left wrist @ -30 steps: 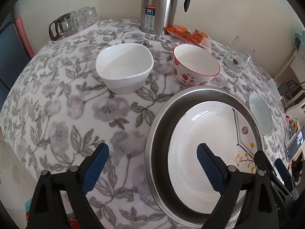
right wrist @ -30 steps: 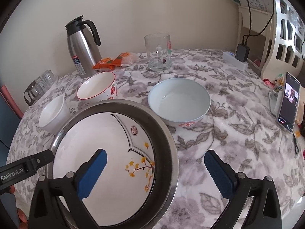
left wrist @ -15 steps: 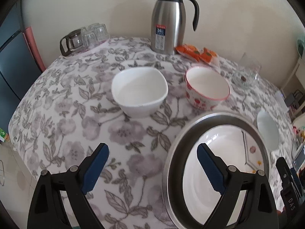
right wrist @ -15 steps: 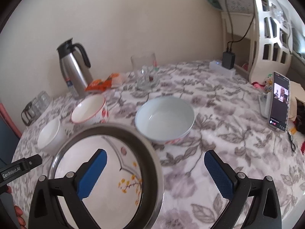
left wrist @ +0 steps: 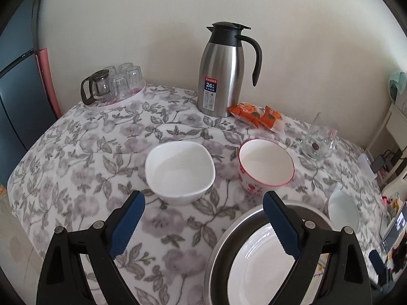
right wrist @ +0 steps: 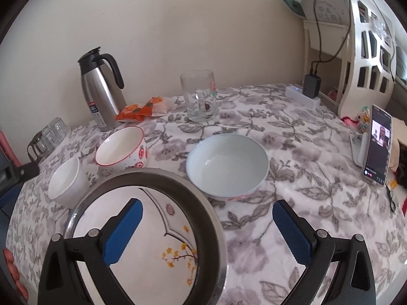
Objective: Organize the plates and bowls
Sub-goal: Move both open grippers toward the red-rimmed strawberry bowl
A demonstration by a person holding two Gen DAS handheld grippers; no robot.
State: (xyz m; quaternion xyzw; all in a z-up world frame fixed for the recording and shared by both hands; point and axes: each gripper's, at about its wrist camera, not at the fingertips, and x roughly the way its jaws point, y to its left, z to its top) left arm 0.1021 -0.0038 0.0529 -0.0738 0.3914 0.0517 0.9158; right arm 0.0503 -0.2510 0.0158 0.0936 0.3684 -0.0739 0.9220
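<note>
Bowls, a plate and drinkware spread over one table

Nearest us the plate lies inside the metal basin; behind it, left to right, we find the square bowl, the rimmed bowl and the wide bowl, all apart. Farther back stand the jug, the snack packets just right of it, then the glass mug (the tray of glasses sits far left).
</note>
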